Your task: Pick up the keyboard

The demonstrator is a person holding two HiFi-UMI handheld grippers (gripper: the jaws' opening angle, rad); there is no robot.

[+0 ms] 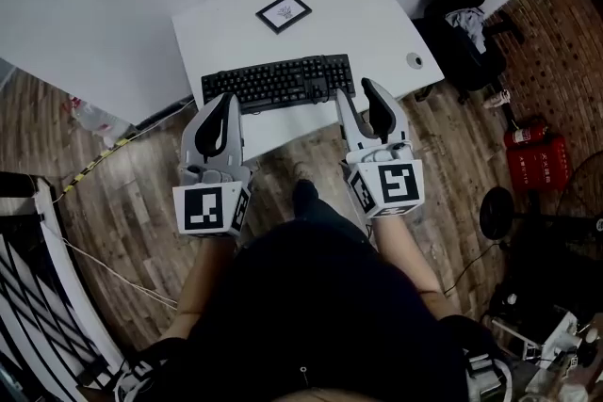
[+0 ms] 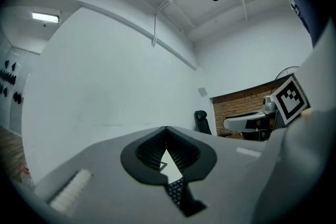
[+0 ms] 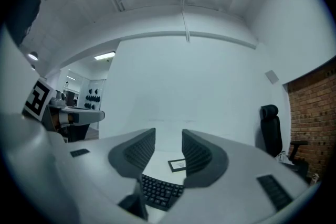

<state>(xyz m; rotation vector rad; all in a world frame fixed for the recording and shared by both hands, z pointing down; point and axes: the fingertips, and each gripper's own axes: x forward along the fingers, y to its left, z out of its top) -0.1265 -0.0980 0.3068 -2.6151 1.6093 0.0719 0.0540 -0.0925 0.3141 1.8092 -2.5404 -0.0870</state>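
Note:
The black keyboard (image 1: 278,82) lies on the white desk (image 1: 377,9), along its near edge. My left gripper (image 1: 226,101) is held level just in front of the keyboard's left end, fingers shut with nothing between them. My right gripper (image 1: 362,95) stands open at the keyboard's right end, also short of it and empty. In the left gripper view the shut jaws (image 2: 166,129) meet at their tips, and a strip of keyboard (image 2: 176,190) shows below them. In the right gripper view the open jaws (image 3: 168,139) frame the keyboard (image 3: 160,191) lower down.
A small framed picture (image 1: 284,12) lies on the desk behind the keyboard, also visible as a frame (image 3: 178,164) between the right jaws. A black office chair (image 1: 471,5) stands right of the desk, with red canisters (image 1: 532,141) on the brick floor beyond. The person's legs are below.

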